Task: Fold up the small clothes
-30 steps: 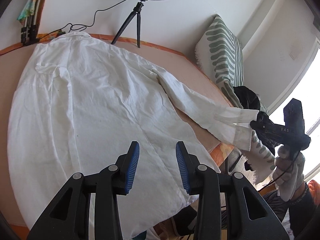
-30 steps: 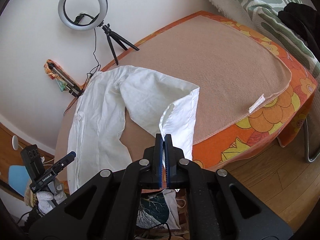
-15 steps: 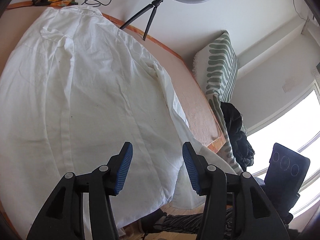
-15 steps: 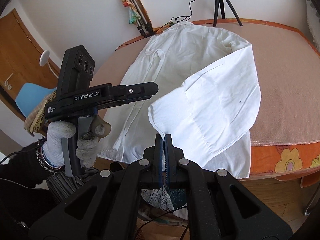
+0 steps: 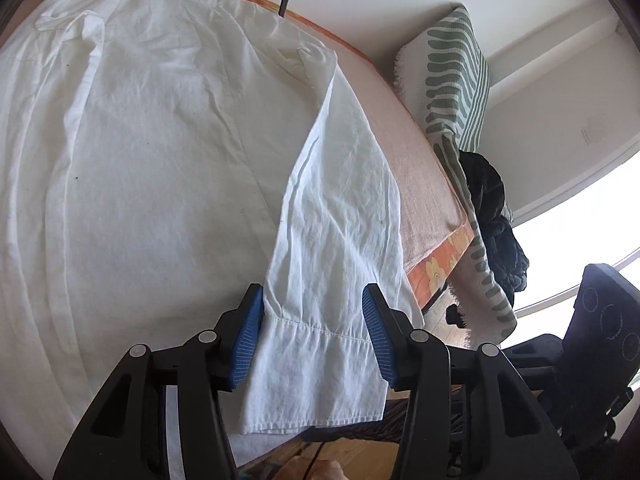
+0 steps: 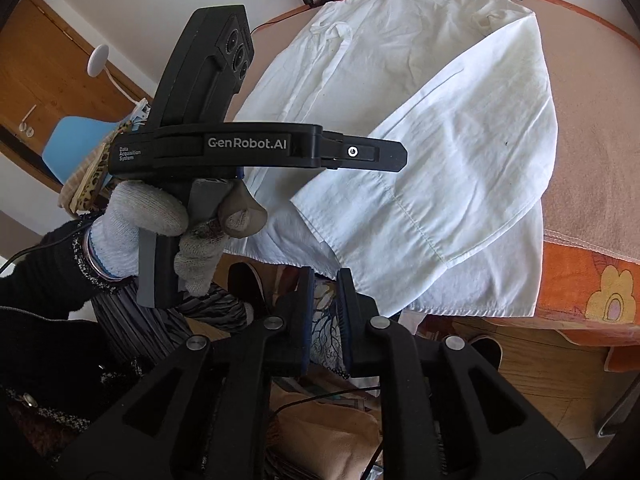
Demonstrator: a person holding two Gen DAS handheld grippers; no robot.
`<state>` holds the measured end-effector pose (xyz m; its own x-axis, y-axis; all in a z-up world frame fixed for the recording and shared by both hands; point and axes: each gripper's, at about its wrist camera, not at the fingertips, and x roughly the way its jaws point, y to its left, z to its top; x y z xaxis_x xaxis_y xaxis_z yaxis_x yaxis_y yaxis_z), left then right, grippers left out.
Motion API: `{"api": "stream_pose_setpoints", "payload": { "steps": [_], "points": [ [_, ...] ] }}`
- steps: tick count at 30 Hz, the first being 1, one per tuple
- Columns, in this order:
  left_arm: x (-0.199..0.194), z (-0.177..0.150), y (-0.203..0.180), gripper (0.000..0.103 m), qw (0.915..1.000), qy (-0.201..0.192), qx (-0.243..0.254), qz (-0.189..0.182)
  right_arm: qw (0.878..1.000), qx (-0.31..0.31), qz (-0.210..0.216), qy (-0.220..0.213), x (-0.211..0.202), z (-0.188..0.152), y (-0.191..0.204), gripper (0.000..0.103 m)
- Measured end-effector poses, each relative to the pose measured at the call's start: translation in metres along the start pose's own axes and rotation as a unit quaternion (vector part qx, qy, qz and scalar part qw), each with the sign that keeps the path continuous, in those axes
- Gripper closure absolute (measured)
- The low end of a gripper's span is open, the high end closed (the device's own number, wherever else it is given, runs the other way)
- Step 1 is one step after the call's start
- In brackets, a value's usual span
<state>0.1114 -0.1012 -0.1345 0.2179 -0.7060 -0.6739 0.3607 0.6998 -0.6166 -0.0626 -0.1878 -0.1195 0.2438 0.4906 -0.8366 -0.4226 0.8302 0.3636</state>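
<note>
My right gripper has just been opening and now stands slightly parted with nothing between the jaws, the sleeve cuff lying free just ahead of it. My left gripper is spread, jaws straddling that cuff without pinching it. The white shirt lies flat on the tan-covered table, its hem and the cuff reaching over the near edge. In my judgement it is light, limp cotton (creased, not slippery) that will sag unless held at a stitched edge; the cuff seam, shoulder or hem corners are the sound places to take hold. A second ago the sleeve stretched out sideways with its cuff pinched in my right gripper; it is now folded across the shirt body and released, and my left gripper has come close above it.
</note>
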Motion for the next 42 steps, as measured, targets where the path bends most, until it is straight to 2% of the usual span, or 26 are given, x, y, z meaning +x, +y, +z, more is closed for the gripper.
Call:
{"api": "stream_pose_setpoints", "payload": {
  "steps": [1,2,5,6,12,15,18,20,21,24,26,30,31,34,38,42],
  "points": [
    [0.001,0.0,-0.001,0.063,1.0,0.002,0.005,0.002,1.0,-0.005,-0.001,-0.006,-0.01,-0.001,-0.002,0.068],
    [0.003,0.001,-0.001,0.069,1.0,0.003,0.008,0.005,1.0,-0.008,0.0,-0.015,-0.021,0.0,-0.006,0.062],
    [0.007,0.001,0.001,0.09,0.9999,0.001,0.012,0.007,0.999,-0.003,-0.016,-0.048,-0.051,0.014,-0.019,0.061],
    [0.008,0.001,0.001,0.094,0.9998,0.001,0.018,0.009,0.998,0.001,-0.025,-0.059,-0.059,0.021,-0.025,0.061],
    [0.001,-0.003,-0.002,0.098,0.9992,-0.014,0.038,-0.002,0.992,0.039,-0.057,-0.103,-0.078,0.083,-0.074,0.061],
    [-0.002,-0.006,-0.009,0.099,0.9984,-0.019,0.053,-0.006,0.988,0.05,-0.1,-0.11,-0.069,0.124,-0.103,0.06],
    [-0.001,-0.006,-0.014,0.1,0.998,-0.02,0.059,-0.011,0.984,0.093,-0.102,-0.11,-0.053,0.171,-0.146,0.06],
    [-0.001,-0.007,-0.014,0.1,0.998,-0.021,0.058,-0.015,0.979,0.111,-0.133,-0.111,-0.037,0.203,-0.175,0.06],
    [-0.002,-0.007,-0.013,0.1,0.9981,-0.02,0.055,-0.019,0.977,0.126,-0.134,-0.111,-0.029,0.216,-0.189,0.06],
    [-0.002,-0.007,-0.015,0.1,0.9979,-0.019,0.058,-0.024,0.973,0.177,-0.1,-0.108,-0.005,0.246,-0.225,0.06],
    [-0.002,-0.006,-0.017,0.1,0.9975,-0.019,0.063,-0.025,0.973,0.186,-0.1,-0.097,0.012,0.26,-0.236,0.06],
    [-0.002,-0.006,-0.018,0.1,0.9973,-0.015,0.065,-0.03,0.975,0.184,-0.107,-0.068,0.043,0.276,-0.241,0.06],
    [-0.001,-0.006,-0.018,0.1,0.9975,-0.014,0.062,-0.031,0.975,0.182,-0.106,-0.066,0.047,0.278,-0.24,0.063],
    [-0.001,-0.007,-0.016,0.1,0.998,-0.01,0.047,-0.041,0.978,0.163,-0.113,-0.062,0.052,0.285,-0.23,0.095],
    [-0.002,-0.009,-0.017,0.1,0.9978,-0.009,0.043,-0.05,0.977,0.125,-0.161,-0.07,0.045,0.296,-0.206,0.098],
    [-0.007,-0.015,-0.016,0.1,0.9977,-0.011,0.039,-0.054,0.976,0.087,-0.185,-0.071,0.04,0.314,-0.17,0.099]
  ]
}}
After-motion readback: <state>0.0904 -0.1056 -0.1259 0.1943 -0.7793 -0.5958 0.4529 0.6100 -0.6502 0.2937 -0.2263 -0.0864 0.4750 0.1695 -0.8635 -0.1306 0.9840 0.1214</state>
